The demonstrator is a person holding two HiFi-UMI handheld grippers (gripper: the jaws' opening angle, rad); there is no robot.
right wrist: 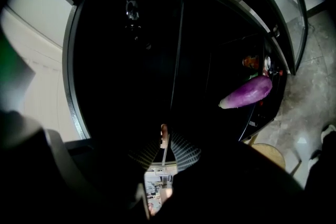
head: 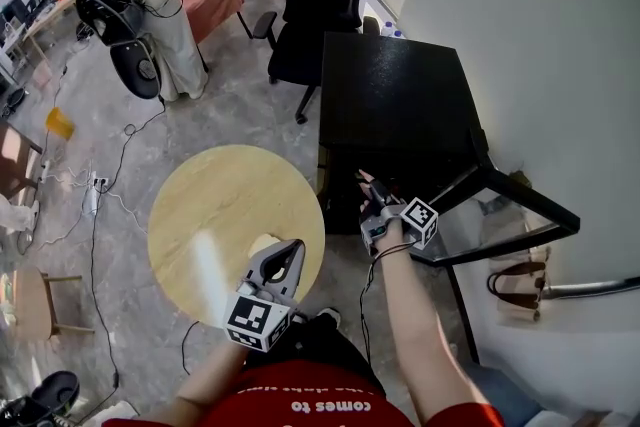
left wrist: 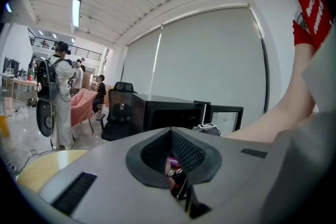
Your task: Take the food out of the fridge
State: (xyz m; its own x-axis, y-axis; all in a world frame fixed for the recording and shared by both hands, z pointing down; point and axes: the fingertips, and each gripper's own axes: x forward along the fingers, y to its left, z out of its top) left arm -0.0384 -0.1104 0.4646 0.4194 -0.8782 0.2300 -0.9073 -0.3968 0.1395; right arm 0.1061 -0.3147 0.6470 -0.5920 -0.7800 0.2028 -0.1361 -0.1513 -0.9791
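**A:** Where is the food?

**B:** An eggplant point(right wrist: 247, 93) lies inside the dark fridge point(head: 400, 105), off to one side of the right gripper point(head: 368, 185) and clear of its narrow jaws. A pale sliver sits at their tips, and it is too dark to call it a grip.

**A:** So what does the person need to do?

**B:** Probably widen those jaws, swing across and take the eggplant mid-body. The left gripper point(head: 288, 250), jaws together and empty, hangs over the round table point(head: 220, 205).

A purple eggplant point(right wrist: 245, 93) lies tilted in the dark interior of the low black fridge point(head: 395, 105), near the opening's edge. The fridge's glass door point(head: 505, 215) stands swung open.
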